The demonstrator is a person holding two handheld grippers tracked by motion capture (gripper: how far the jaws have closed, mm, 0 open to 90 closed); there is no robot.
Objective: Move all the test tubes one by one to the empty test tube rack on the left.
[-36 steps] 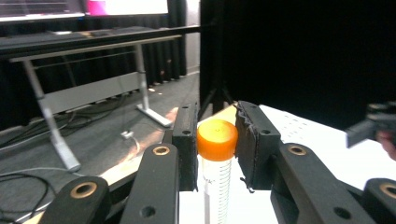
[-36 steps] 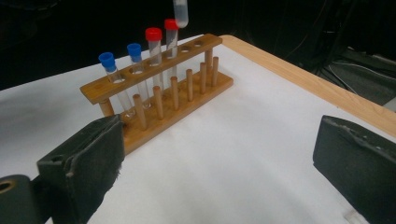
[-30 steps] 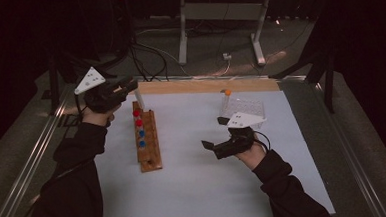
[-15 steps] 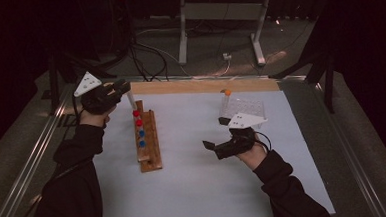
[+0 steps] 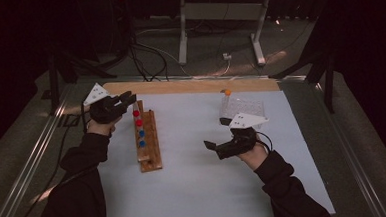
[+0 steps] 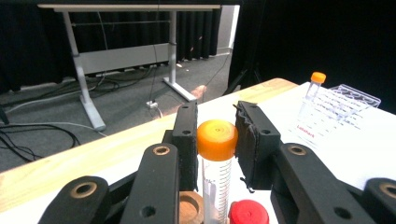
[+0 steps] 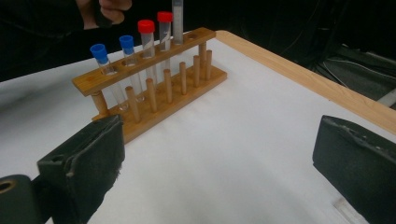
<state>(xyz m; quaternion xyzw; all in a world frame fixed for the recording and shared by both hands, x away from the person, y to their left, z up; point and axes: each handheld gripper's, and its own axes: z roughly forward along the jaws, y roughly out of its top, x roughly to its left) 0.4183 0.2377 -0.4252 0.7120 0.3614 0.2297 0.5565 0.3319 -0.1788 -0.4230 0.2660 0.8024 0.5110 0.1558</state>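
The left gripper (image 6: 215, 140) is clamped on an orange-capped tube (image 6: 216, 161), pads tight on either side just under the cap, and the tube's foot is already down in a hole of the wooden rack (image 5: 146, 140). From the right gripper view the clear body (image 7: 178, 21) stands upright in the rack's top rail, one hole short of the end, with the last hole (image 7: 193, 35) beside it empty. So, as I read it, this one is nearly seated: what's left is to let it drop home and release.

Ahead of those fingers, further down the rack, two red-capped tubes (image 7: 155, 35) and two blue-capped ones (image 7: 114, 58) are already standing, so four are racked and this makes five. Well away from the left fingers, by the clear plastic tray (image 6: 345, 100), another orange-capped tube (image 6: 314, 91) waits upright; it would fit the free hole.

The right gripper (image 5: 222, 148) idles over the white sheet (image 5: 195, 188), jaws wide apart, nothing between them.

Materials: the rack is pale varnished wood, a drilled rail over a row of round pegs on a flat base. The tubes are clear, slim cylinders with printed graduations and smooth screw caps. The pads are matte black foam, a little frayed at the edges. A light wood strip (image 6: 116, 144) edges the table.
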